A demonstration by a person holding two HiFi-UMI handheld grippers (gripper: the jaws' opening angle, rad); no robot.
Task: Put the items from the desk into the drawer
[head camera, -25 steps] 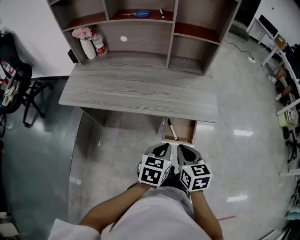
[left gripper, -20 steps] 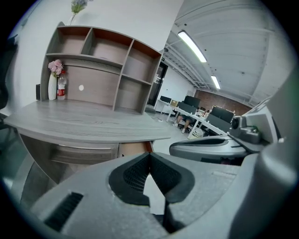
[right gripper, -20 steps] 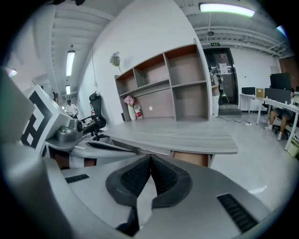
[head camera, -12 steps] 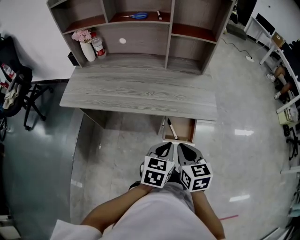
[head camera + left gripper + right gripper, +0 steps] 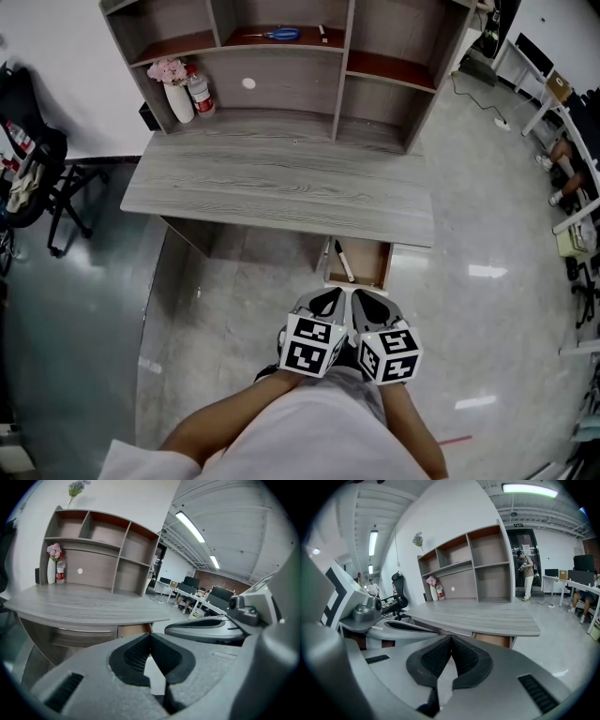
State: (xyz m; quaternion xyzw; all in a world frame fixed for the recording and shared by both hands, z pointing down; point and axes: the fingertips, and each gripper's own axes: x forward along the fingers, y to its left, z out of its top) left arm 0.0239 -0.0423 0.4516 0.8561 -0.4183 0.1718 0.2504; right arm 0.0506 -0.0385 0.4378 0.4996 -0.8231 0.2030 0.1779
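The grey wooden desk (image 5: 281, 183) carries a hutch of shelves at its back. Under the desk's right front an open drawer (image 5: 368, 265) holds a white marker-like stick (image 5: 344, 262). A white vase with pink flowers (image 5: 177, 97) and a red-labelled bottle (image 5: 199, 92) stand at the hutch's left; blue scissors (image 5: 281, 34) lie on an upper shelf. My left gripper (image 5: 329, 297) and right gripper (image 5: 362, 298) hang side by side close to my body, short of the drawer, both shut and holding nothing. The pads meet in the left gripper view (image 5: 150, 635) and the right gripper view (image 5: 451, 637).
A black office chair (image 5: 37, 173) stands left of the desk. White desks (image 5: 562, 94) with seated people line the right edge of the room. A person stands by the far doorway (image 5: 528, 576). Glossy grey floor (image 5: 487, 281) surrounds the desk.
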